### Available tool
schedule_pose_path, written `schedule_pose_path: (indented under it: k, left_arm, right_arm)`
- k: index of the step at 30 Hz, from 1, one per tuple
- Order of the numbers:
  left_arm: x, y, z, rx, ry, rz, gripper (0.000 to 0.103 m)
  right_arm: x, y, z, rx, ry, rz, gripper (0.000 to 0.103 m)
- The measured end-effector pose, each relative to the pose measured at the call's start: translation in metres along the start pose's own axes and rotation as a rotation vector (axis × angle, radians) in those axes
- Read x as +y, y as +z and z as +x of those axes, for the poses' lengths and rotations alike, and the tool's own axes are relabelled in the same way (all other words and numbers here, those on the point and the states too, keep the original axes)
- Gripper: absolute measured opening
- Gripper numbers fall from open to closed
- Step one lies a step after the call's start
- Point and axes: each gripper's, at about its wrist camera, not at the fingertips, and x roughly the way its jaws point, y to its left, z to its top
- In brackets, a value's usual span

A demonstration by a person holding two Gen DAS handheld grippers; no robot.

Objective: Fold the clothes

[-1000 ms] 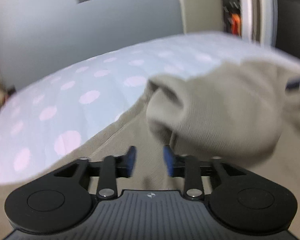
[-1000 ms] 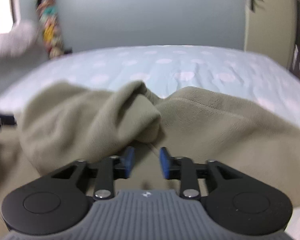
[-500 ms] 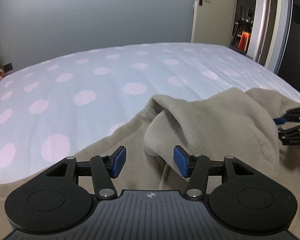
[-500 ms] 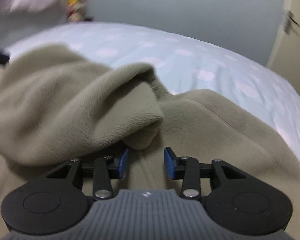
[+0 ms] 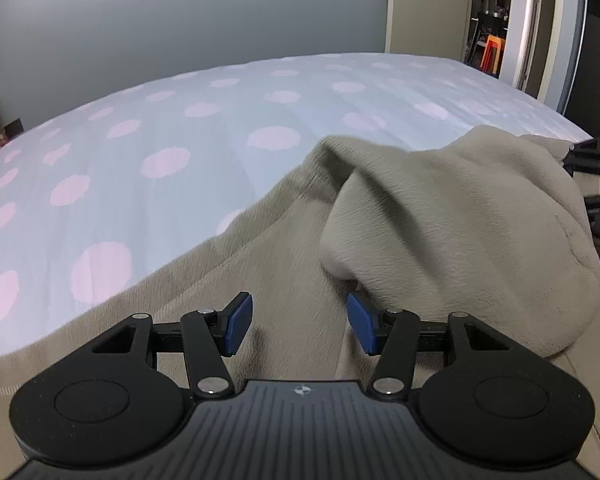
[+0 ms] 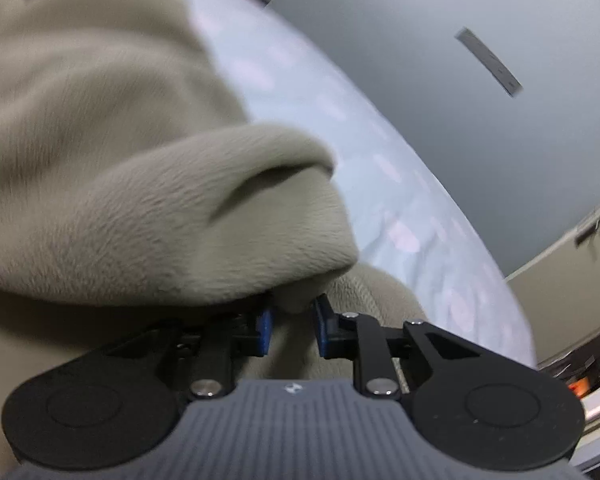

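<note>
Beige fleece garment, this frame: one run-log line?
task: fold clothes | item: beige fleece garment on polka-dot bed sheet | left gripper: open, empty | right gripper: fabric fold between fingers, grip unclear

Right gripper (image 5: 592, 184) cropped (bed (image 6: 400, 208) blurred).

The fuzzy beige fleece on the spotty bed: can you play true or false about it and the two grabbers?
1. The beige fleece garment lies on a pale blue sheet with pink dots. True.
2. The left gripper is clamped shut on fleece. False: its jaws stand apart, nothing between them.
3. The right gripper has a bit of fleece between its blue pads. True.
4. The garment is folded flat. False: it is bunched in a rounded hump.
</note>
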Motion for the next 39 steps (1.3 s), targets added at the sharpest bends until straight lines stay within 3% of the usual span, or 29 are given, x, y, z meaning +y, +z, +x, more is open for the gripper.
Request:
schedule_pose_path:
  k: [5,8,11,16,21,25,29,35,39]
  left_arm:
    - [0.003,-0.001,-0.015,0.004,-0.004,0.0,0.051]
    - [0.007,0.0,-0.029,-0.009,-0.027,-0.043,0.051]
    - [0.001,0.005,-0.039,-0.035,-0.049,-0.064,0.052]
    - [-0.021,0.029,-0.046,-0.091,-0.045,-0.046,0.048]
    - [-0.047,0.058,-0.021,-0.108,-0.055,-0.019,0.03]
    - [-0.05,0.053,0.022,-0.039,-0.006,-0.013,0.016]
    - [-0.038,0.031,0.048,-0.002,-0.016,-0.033,0.016]
    - [-0.022,0.01,0.052,-0.045,-0.072,-0.059,0.016]
    - [-0.027,0.006,0.04,-0.043,-0.051,-0.02,0.016]
  right_arm:
    - [-0.002,-0.01,-0.017,0.052,0.0,0.058,0.017]
    - [-0.019,-0.018,-0.045,0.061,0.033,0.252,0.017]
    - [-0.037,-0.023,-0.076,0.017,0.078,0.485,0.021]
    - [-0.052,0.002,-0.101,-0.089,0.107,0.65,0.021]
    - [-0.07,0.033,-0.078,-0.163,0.077,0.751,0.02]
    - [-0.061,0.031,-0.038,-0.097,0.044,0.793,0.013]
    - [-0.037,-0.004,-0.02,-0.036,0.08,0.887,0.006]
    - [-0.011,-0.034,-0.025,-0.077,0.091,0.922,0.002]
    - [-0.009,-0.034,-0.036,-0.055,0.096,0.907,0.002]
